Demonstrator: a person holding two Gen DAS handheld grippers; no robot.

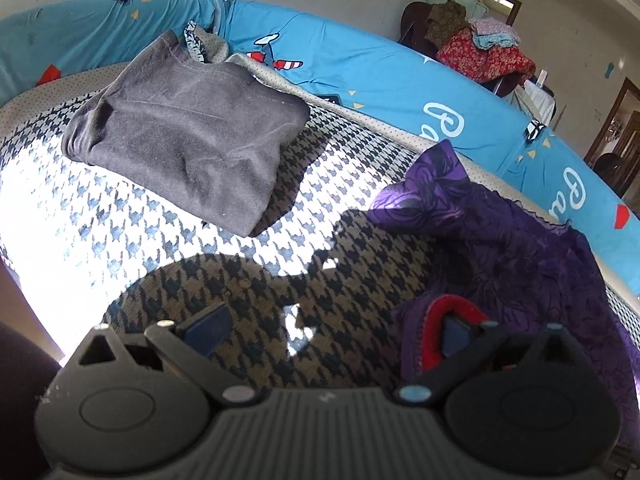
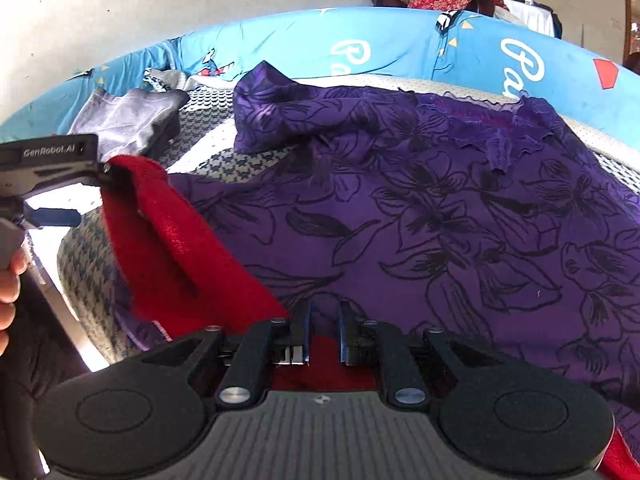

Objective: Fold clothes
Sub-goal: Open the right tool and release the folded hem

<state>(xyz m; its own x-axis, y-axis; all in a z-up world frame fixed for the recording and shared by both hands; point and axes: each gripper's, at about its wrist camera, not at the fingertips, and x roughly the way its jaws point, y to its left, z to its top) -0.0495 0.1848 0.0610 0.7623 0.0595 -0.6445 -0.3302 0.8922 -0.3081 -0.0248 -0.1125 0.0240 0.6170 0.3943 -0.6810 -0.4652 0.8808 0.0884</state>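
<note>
At nine o'clock in the right wrist view, the left gripper [image 2: 90, 196] is being kept spread, its upper finger hooked in the purple garment's [image 2: 420, 208] red lining [image 2: 168, 240]. At six o'clock, that hem is being pinched by the right gripper [image 2: 324, 334]. The lining is likely being risked: a pull could slide it off the unclamped finger.

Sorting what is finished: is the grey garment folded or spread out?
Folded. The grey garment lies as a compact thick rectangle with stacked layers at its edge, on the houndstooth cover.

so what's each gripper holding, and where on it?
Left gripper: open, one finger hooking the purple garment's red-lined hem. Right gripper: nearly closed around that hem; a firm pinch cannot be told.
</note>
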